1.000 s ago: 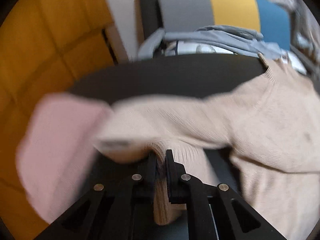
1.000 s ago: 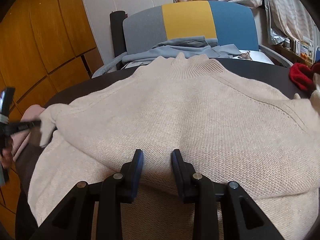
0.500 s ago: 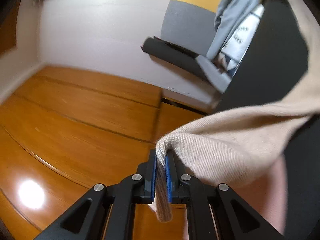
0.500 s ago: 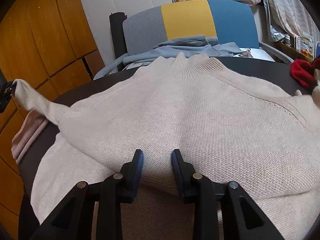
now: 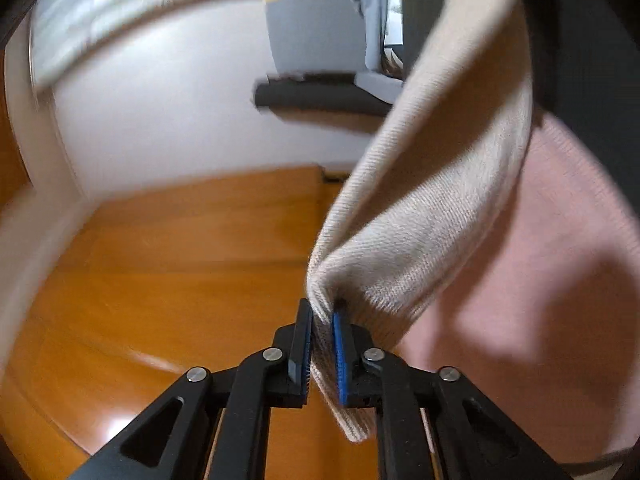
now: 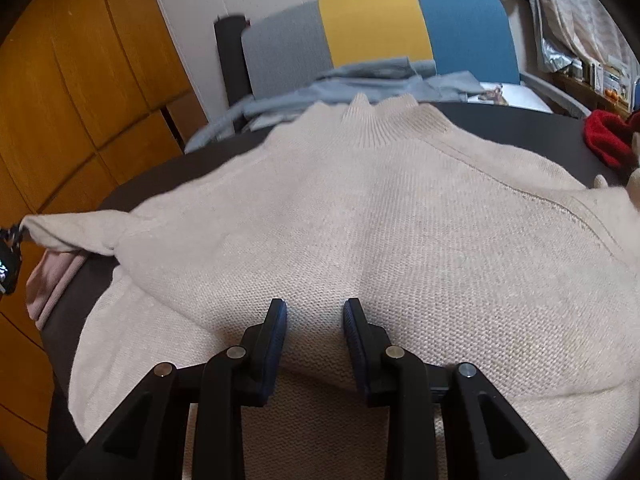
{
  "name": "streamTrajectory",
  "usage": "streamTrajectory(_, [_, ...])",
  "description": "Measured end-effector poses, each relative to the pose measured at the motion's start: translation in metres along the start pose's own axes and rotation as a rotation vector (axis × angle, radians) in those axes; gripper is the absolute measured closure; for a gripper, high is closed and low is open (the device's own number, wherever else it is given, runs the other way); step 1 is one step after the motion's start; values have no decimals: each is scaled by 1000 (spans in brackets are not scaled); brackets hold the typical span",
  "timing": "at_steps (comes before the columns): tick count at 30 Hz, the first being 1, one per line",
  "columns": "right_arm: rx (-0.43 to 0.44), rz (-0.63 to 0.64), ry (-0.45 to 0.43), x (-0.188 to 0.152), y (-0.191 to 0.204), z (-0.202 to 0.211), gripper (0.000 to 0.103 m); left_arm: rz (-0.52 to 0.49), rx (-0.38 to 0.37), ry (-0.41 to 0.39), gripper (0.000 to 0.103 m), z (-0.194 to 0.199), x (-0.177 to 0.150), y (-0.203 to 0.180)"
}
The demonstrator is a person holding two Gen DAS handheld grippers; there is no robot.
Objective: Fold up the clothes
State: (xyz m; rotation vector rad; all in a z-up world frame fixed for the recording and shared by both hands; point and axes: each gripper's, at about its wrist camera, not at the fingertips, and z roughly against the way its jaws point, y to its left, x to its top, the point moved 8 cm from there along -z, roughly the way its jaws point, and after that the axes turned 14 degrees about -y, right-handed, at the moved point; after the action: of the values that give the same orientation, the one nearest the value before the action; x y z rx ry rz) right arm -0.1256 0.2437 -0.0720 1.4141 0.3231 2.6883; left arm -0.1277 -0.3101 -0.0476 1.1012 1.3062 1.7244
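A beige knit sweater (image 6: 380, 232) lies spread on a dark round table (image 6: 520, 120), collar toward the far side. My right gripper (image 6: 315, 308) is open and rests on the sweater's body near the hem. My left gripper (image 5: 322, 316) is shut on the cuff of the sweater's left sleeve (image 5: 440, 184) and holds it out past the table's left edge; the stretched sleeve also shows in the right wrist view (image 6: 72, 232), with the left gripper (image 6: 8, 256) at that view's far left edge.
A pink garment (image 6: 52, 280) hangs over the table's left edge, also in the left wrist view (image 5: 540, 260). A grey-yellow-blue chair (image 6: 376, 28) with grey clothes (image 6: 360, 80) stands behind. A red cloth (image 6: 608, 140) lies far right. Orange wooden cabinets (image 6: 80, 80) stand left.
My left gripper has pulled the sleeve cuff outward to the left, off the sweater's body, and rotated; the sleeve is now stretched straight. The right gripper has stayed put.
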Motion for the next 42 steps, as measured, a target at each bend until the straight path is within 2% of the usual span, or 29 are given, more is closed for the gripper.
streamTrajectory(2, [-20, 13, 41, 5, 3, 0, 73, 35, -27, 19, 88, 2, -13, -6])
streamTrajectory(3, [-26, 27, 31, 15, 11, 2, 73, 123, -60, 28, 83, 7, -17, -4])
streamTrajectory(4, [6, 30, 13, 23, 23, 4, 73, 210, -93, 37, 79, 13, -20, -3])
streamTrajectory(6, [101, 45, -9, 38, 56, 5, 69, 386, -159, 54, 56, 25, -25, 1])
streamTrajectory(8, [227, 76, 14, 48, 102, -3, 64, 557, -221, 70, 44, 37, -29, 6])
streamTrajectory(11, [388, 142, 111, 47, 173, -25, 61, 776, -279, 101, 44, 44, -42, 19])
streamTrajectory(14, [499, 194, 204, 34, 237, -50, 61, 994, -332, 161, 41, 44, -65, 22])
streamTrajectory(17, [511, 317, 228, 24, 287, -76, 61, 1208, -385, 247, 40, 32, -84, 21])
streamTrajectory(19, [501, 453, 257, 12, 314, -96, 61, 1386, -437, 292, 40, 44, -96, 19])
streamTrajectory(21, [464, 619, 251, 1, 335, -112, 61, 1577, -504, 322, 39, 37, -105, 19])
streamTrajectory(22, [456, 673, 243, -3, 339, -117, 61, 1637, -525, 334, 37, 28, -105, 16])
streamTrajectory(24, [438, 796, 237, -14, 351, -128, 61, 1707, -582, 398, 31, 13, -105, 7])
streamTrajectory(26, [400, 858, 247, -23, 352, -141, 61, 1716, -635, 457, 31, 0, -102, -3])
streamTrajectory(27, [393, 823, 248, -22, 349, -144, 61, 1721, -652, 489, 31, -7, -102, -8])
streamTrajectory(29, [381, 754, 251, -19, 343, -150, 62, 1730, -629, 577, 33, -15, -110, -19])
streamTrajectory(30, [374, 720, 253, -18, 340, -154, 68, 1743, -629, 610, 45, -17, -112, -24])
streamTrajectory(31, [366, 686, 253, -17, 336, -156, 86, 1749, -616, 638, 55, -17, -115, -26])
streamTrajectory(32, [347, 657, 248, -13, 330, -157, 96, 1754, -602, 666, 74, -16, -118, -28])
streamTrajectory(33, [358, 626, 250, -11, 325, -153, 97, 1759, -588, 686, 79, -16, -121, -29])
streamTrajectory(34, [371, 594, 251, -9, 320, -149, 97, 1759, -570, 674, 81, -14, -121, -25])
streamTrajectory(36, [411, 529, 230, -3, 308, -131, 97, 1738, -545, 637, 93, -7, -119, -12])
streamTrajectory(40, [476, 502, 227, -8, 290, -100, 97, 1713, -504, 525, 93, 3, -115, 16])
streamTrajectory(42, [495, 494, 284, -29, 283, -99, 97, 1672, -512, 517, 93, 6, -116, 14])
